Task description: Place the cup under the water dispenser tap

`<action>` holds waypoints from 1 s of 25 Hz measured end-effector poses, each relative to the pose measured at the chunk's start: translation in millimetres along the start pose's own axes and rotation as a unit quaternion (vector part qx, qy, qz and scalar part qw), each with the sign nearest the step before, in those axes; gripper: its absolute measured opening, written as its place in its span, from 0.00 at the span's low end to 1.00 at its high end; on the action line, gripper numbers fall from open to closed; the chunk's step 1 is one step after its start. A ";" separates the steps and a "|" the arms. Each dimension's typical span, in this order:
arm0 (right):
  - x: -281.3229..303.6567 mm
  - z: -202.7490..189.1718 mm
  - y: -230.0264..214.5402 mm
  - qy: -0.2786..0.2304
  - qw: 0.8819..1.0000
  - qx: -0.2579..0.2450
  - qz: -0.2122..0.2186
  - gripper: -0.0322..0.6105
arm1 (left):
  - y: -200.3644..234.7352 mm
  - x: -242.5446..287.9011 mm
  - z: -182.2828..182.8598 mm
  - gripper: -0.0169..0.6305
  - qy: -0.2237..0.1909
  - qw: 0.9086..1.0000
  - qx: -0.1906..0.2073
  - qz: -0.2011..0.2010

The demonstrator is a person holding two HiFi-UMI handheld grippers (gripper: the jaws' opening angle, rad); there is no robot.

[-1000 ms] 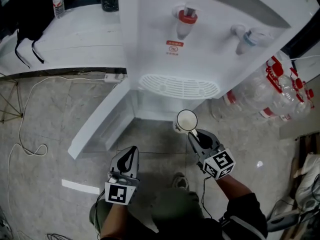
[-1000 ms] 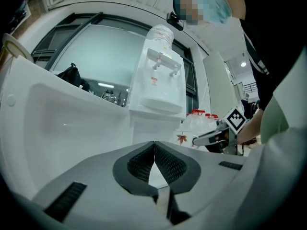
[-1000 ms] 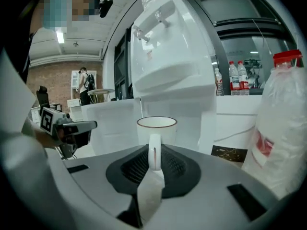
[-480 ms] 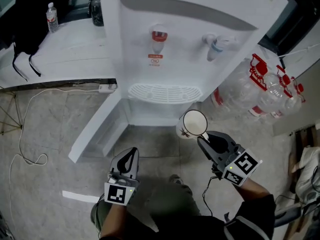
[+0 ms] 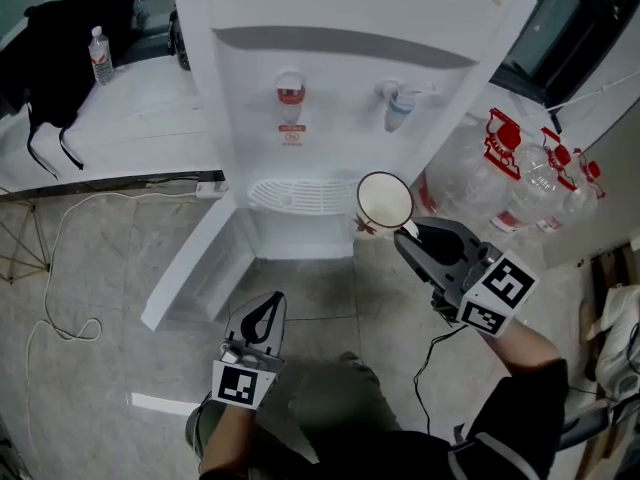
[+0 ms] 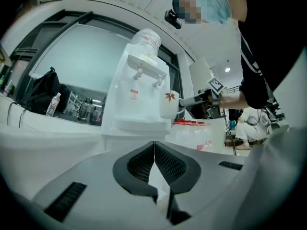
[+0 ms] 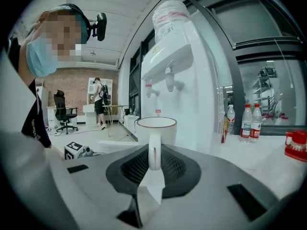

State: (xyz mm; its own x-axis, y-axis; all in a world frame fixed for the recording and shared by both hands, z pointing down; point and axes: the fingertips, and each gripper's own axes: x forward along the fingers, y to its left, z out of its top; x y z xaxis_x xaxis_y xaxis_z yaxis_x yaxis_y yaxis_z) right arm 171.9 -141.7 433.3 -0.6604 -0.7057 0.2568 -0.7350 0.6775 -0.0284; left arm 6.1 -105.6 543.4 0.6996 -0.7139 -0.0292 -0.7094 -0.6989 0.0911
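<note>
A white cup [image 5: 383, 203] with a dark rim and a red leaf print hangs upright in the air, held by its handle in my right gripper [image 5: 411, 234], which is shut on it. The cup [image 7: 156, 130] fills the middle of the right gripper view, its handle between the pads. It hovers in front of the white water dispenser [image 5: 340, 88], right of the drip grille [image 5: 300, 196] and below the blue tap [image 5: 397, 107]. The red tap [image 5: 290, 96] is further left. My left gripper [image 5: 266, 318] is lower, near the floor side, shut and empty [image 6: 153, 150].
Several large water bottles with red handles [image 5: 535, 183] lie right of the dispenser. A counter at the left holds a small bottle [image 5: 99, 56] and a black bag [image 5: 60, 43]. A white cable [image 5: 70, 228] trails on the tiled floor. The dispenser's lower door [image 5: 190, 268] stands ajar.
My right gripper has risen with the cup, from below the drip grille to level with it and to the right. The left gripper has also come up a little.
</note>
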 end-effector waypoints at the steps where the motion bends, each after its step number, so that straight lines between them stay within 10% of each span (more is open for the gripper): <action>1: 1.7 2.9 -3.2 -0.001 1.000 -0.004 -0.001 0.17 | -2.2 1.4 0.9 0.05 0.002 1.000 0.003 -0.004; 25: 32.6 0.1 -41.6 0.026 0.999 -0.003 -0.038 0.17 | -5.3 3.5 2.9 0.05 0.014 1.000 0.015 -0.013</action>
State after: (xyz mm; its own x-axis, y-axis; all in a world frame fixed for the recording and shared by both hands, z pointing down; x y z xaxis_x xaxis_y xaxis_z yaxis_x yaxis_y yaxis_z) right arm 180.9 -192.9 442.8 -0.5932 -0.7436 0.3085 -0.7821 0.6231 -0.0019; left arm 12.0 -104.5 540.0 0.7191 -0.6949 -0.0028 -0.6935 -0.7179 0.0606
